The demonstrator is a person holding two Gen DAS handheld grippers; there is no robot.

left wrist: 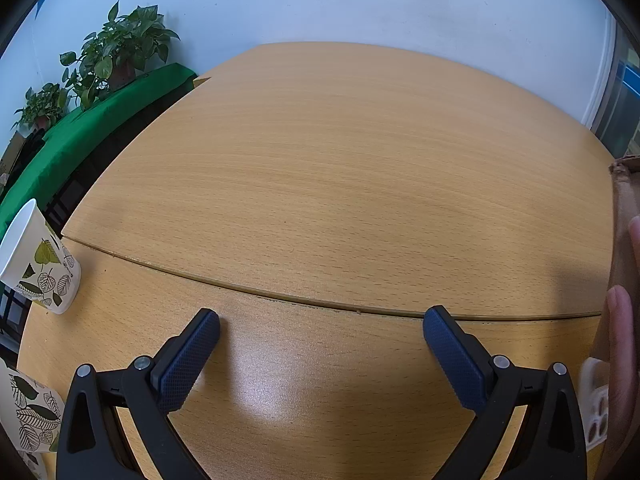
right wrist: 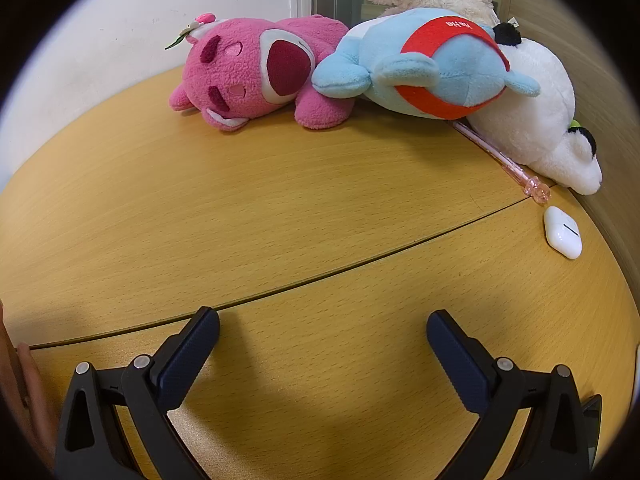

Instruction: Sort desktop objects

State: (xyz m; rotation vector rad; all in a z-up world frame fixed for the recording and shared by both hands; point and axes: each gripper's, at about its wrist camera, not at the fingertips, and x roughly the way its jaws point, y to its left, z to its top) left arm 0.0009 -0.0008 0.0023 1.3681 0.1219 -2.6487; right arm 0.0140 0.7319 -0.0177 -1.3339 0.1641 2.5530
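In the right wrist view a pink plush bear (right wrist: 248, 76), a blue and red plush (right wrist: 432, 72) and a white plush (right wrist: 548, 120) lie in a row at the table's far edge. A pink pen (right wrist: 500, 156) and a white earbud case (right wrist: 563, 232) lie to the right. My right gripper (right wrist: 322, 332) is open and empty, well short of them. In the left wrist view my left gripper (left wrist: 320, 332) is open and empty over bare wood. A leaf-print paper cup (left wrist: 40, 260) stands at the left, another (left wrist: 28, 412) at the lower left.
A wooden table (left wrist: 340, 160) made of two boards with a seam. A cardboard box (left wrist: 626, 200) and a hand (left wrist: 622, 340) are at the right edge, with a white object (left wrist: 596, 404) beneath. Potted plants (left wrist: 116, 48) stand on a green-covered surface (left wrist: 100, 120) behind.
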